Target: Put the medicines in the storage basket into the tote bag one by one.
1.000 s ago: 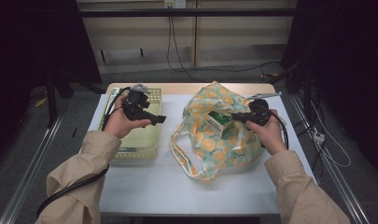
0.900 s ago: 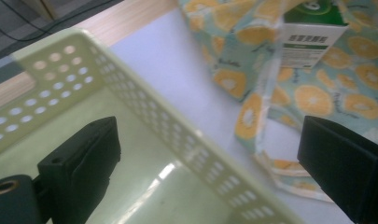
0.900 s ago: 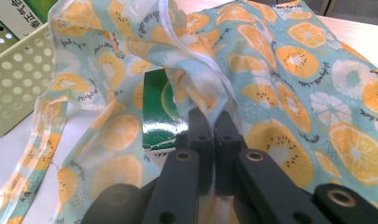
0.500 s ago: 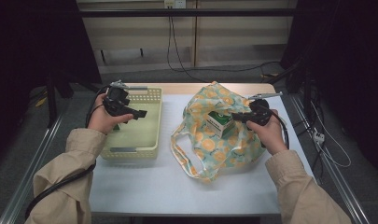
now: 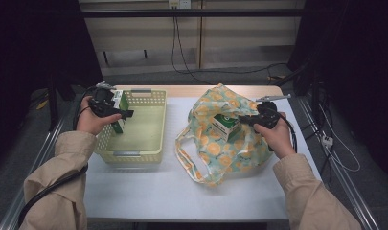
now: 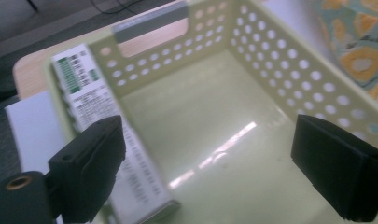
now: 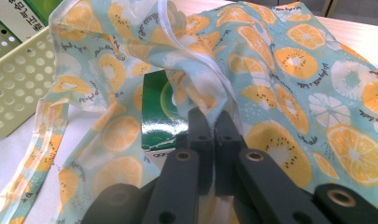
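left gripper is held over the left side of the yellow-green basket at the left of the table. its jaws stand wide apart and have just been closing a little; nothing is pressed between them. in the left gripper view the basket floor lies bare between the two black jaws.

a green and white carton stands inside the basket against its left wall, just beside the left jaw. whether the jaw touches it cannot be told. in the high view the same carton sits partly behind the hand.

right gripper is closed on a fold of the fruit-print bag, the cloth pinched between the jaws at the bag's opening. in the high view this gripper is at the right side of the bag, which lies to the right of the basket, apart from it.

a second carton, green and white, sits upright inside the open bag, just beside the right gripper's jaws. the bag's loop handle trails onto the table toward the basket.
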Demonstrator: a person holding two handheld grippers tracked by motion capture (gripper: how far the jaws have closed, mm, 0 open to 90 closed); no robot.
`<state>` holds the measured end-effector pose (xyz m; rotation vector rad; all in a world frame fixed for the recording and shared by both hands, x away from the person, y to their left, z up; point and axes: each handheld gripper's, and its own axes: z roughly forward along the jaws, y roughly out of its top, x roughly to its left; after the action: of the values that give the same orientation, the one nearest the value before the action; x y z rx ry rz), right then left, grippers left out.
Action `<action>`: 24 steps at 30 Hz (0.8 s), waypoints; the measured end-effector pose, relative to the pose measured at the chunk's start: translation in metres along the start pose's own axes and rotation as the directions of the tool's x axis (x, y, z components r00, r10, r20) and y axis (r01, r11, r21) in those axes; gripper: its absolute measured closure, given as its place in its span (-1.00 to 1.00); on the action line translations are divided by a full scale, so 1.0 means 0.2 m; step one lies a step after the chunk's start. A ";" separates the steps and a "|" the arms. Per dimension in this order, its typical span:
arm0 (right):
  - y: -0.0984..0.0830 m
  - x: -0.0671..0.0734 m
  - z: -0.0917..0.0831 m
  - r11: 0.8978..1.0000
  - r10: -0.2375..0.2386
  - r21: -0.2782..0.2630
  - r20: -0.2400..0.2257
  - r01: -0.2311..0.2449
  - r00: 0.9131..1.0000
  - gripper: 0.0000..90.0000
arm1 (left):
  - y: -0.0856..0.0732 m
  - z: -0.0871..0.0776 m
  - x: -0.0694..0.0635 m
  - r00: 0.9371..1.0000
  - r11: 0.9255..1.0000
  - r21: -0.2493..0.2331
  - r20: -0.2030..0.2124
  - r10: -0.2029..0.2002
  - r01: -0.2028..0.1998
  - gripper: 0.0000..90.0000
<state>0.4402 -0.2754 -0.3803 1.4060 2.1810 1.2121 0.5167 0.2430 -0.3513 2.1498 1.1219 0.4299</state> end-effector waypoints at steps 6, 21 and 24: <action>0.00 0.00 0.00 1.000 -0.004 0.000 -0.002 0.004 1.000 0.97 | -0.04 0.01 0.06 0.999 1.000 0.002 -0.040 -0.027 0.027 -0.70; 0.00 0.00 0.00 1.000 -0.002 0.001 -0.005 0.002 1.000 0.97 | -0.09 0.09 0.08 0.992 0.994 0.033 -0.082 -0.097 0.100 0.03; 0.00 0.00 0.00 1.000 -0.004 0.002 -0.006 0.004 1.000 0.97 | -0.09 0.12 0.06 0.992 0.992 0.032 -0.053 -0.118 0.120 0.11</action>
<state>0.4395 -0.2748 -0.3798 1.3997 2.1887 1.2140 0.5270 0.2506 -0.3813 2.0994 1.2880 0.4154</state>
